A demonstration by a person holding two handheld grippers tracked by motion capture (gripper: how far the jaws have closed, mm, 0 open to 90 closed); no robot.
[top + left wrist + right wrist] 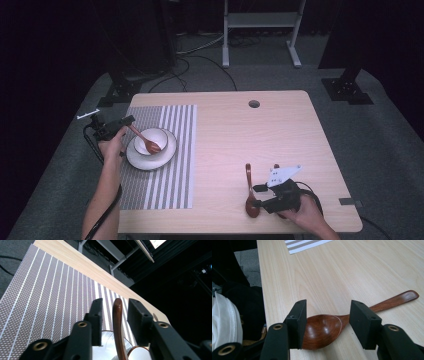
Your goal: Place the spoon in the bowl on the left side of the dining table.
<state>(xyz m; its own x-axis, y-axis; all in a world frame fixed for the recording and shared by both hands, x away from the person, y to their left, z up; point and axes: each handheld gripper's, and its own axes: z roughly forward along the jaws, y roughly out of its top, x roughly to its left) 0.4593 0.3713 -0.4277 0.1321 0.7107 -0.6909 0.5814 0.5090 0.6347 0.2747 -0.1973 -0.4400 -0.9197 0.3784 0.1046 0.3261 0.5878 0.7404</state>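
Your right gripper [325,325] stood open astride a glossy wooden spoon [324,330] lying on the pale table [280,130]. Farther off, your left gripper [113,312] gaped around a second spoon's handle [117,325], untouched, its scoop in the white bowl [159,135] on a striped woven mat [170,185]. No writing legible.

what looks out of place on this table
One wooden spoon lies on the bare table near the front edge, between the right gripper's open jaws, away from the striped placemat, where the other spoon rests in the bowl.
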